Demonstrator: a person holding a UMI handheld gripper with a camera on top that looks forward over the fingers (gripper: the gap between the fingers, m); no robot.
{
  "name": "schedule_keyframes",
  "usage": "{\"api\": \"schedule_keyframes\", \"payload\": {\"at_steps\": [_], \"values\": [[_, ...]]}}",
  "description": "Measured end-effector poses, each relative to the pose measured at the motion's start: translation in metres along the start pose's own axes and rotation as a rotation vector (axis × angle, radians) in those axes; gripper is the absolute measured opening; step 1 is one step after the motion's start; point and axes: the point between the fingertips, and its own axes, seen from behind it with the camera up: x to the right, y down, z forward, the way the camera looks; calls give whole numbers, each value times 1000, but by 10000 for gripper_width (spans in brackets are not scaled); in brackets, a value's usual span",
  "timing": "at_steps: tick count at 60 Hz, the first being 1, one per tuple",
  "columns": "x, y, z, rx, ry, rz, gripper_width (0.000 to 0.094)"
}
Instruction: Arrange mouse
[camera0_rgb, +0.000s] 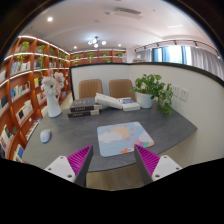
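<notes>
Claw (113, 163) hung above the near edge of the table, fingers spread wide, nothing between them. Magenta pads (80, 160) faced each other across an open gap.

Just ahead of the fingers, between their lines: a mouse mat (124, 137) printed with a pale blue map pattern, lying flat on the grey table (165, 128). Nothing rested on the mat.

Mouse (45, 135), pale, sat well off to the left of the mat, near the table's left edge, apart from the claw.

Beyond the mat: a stack of dark books (84, 106) and, just beside it to the right, lighter books or boxes (116, 101). A white figurine (52, 96) stood left of the dark stack. A potted plant (150, 88) in a white pot stood at the table's far right.

Two tan chairs (105, 88) behind the table. Lit bookshelves (25, 75) ran along the left wall; windows (165, 53) on the far right.
</notes>
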Motion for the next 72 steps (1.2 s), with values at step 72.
{"api": "schedule_keyframes", "payload": {"at_steps": [72], "values": [[-405, 59, 222, -247, -236, -168, 545]]}}
